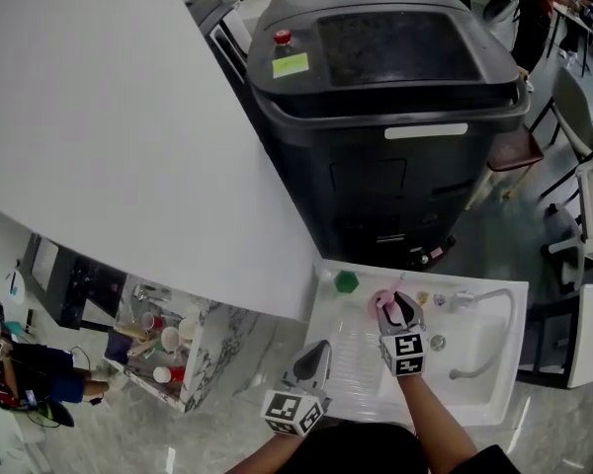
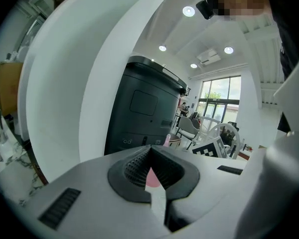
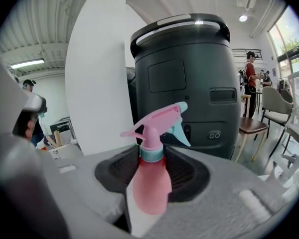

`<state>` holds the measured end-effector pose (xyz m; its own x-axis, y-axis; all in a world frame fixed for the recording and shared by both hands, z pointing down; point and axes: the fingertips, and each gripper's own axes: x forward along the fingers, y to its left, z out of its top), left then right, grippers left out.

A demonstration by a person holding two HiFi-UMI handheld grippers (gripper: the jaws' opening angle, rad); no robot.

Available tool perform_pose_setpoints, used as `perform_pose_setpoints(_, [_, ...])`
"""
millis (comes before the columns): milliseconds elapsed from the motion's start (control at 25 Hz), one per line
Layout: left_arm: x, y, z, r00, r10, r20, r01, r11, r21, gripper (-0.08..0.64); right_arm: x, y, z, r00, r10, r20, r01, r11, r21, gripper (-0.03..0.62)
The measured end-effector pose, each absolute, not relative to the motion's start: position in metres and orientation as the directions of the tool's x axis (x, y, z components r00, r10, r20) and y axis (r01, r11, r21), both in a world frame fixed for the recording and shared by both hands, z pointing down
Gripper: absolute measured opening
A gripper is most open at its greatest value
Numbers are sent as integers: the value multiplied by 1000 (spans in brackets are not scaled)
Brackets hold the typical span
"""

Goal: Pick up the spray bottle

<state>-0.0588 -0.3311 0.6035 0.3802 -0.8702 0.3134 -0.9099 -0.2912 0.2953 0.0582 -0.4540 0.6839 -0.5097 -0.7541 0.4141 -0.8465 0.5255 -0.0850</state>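
The spray bottle (image 3: 152, 180) is pink with a teal collar and a teal nozzle tip. It stands upright between the two dark ribbed pads (image 3: 117, 171) of my right gripper (image 3: 152, 158), which is shut on its body. In the head view the bottle (image 1: 382, 299) shows as a pink spot at the tips of my right gripper (image 1: 396, 306), over the white sink unit (image 1: 494, 388). My left gripper (image 1: 314, 355) hangs lower left over the ribbed drainboard, shut, with nothing in it. In the left gripper view its tips meet (image 2: 149, 152), and the bottle (image 2: 152, 179) shows pink through the gap behind them.
A large black machine (image 1: 385, 117) stands just beyond the sink. A white curved wall (image 1: 109, 146) fills the left. On the sink unit are a green object (image 1: 347, 281), a faucet (image 1: 482, 300) and a drain (image 1: 437, 343). A shelf with cups (image 1: 163, 349) stands lower left; chairs (image 1: 573, 117) at right.
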Motion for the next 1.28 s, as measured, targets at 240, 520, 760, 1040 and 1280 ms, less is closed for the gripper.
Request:
perform_pose_setpoints(240, [-59,-306,584,429,-863,267,-886,-346,308,8,64,-412,633,-479,-793,378,-870,486,-83,163])
perform_pose_setpoints(520, [-51,-267,552,479,-859,181,-846,-396,358,8,77,-345,582,-413,-845,340,-907,417,-66,163])
perform_pose_setpoints(760, [-54,-241,518,473,-873,118,-850,-416,324,8,92,-285,541,-362,-883,297,-931,360,-65,163])
perform_pose_setpoints(1040, [-53,-214,513,500,-859,108,-834,-444,328,8,104,-223,518,-316,-908,275,-948,317,-42,163])
perform_pose_setpoints(1280, [-35,-192,505,557,-825,95,-806,-510,301,8,108,-186,513,-289,-915,279,-956,290,-40,160])
